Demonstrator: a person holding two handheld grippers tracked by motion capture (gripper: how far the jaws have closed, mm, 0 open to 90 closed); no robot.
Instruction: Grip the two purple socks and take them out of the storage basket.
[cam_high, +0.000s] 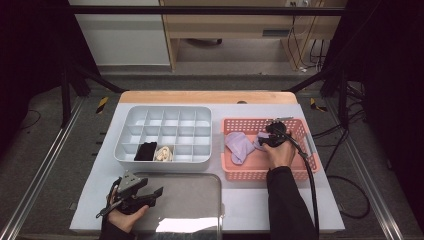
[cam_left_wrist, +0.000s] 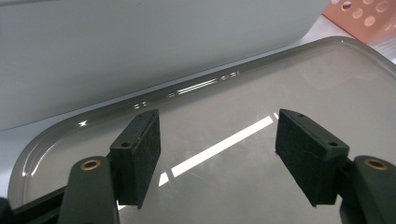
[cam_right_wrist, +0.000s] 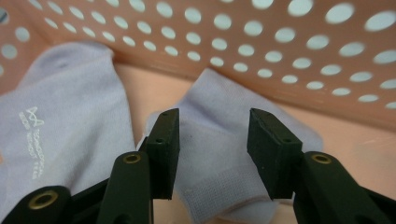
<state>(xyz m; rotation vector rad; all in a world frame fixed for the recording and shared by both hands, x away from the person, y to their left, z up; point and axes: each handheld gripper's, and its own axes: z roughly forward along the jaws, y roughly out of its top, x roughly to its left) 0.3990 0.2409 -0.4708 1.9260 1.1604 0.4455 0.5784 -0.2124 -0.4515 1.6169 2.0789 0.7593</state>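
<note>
In the high view, a pink basket (cam_high: 300, 172) is seen at the right of the table, a white divided box (cam_high: 131, 117) at the centre, and a grey tray (cam_high: 200, 200) at the lower middle. Two lilac socks lie in the basket: a larger sock (cam_high: 238, 145) at its left and a smaller sock (cam_high: 260, 141) near its middle. The right gripper (cam_high: 270, 141) is held over the smaller sock, reached into the basket from the lower right. The left gripper (cam_high: 157, 192) is rested at the lower left, over the tray's left edge, well apart from the basket. In the box, a black item (cam_high: 146, 151) and a cream item (cam_high: 163, 153) are kept in two front compartments.

In the left gripper view, the jaws are spread wide with nothing between them, above the bare tray (cam_left_wrist: 280, 84); the box wall (cam_left_wrist: 140, 51) fills the upper frame.

In the right gripper view, the jaws are parted moderately and nothing is clamped. The smaller sock (cam_right_wrist: 212, 126) lies directly ahead and below, between the jaws, its long axis running from lower centre up toward the basket wall (cam_right_wrist: 280, 56). The larger sock (cam_right_wrist: 60, 116) is spread at the left. The right gripper is judged much the nearer, so a short descent and a closing on the cuff fold would be called for.
</note>
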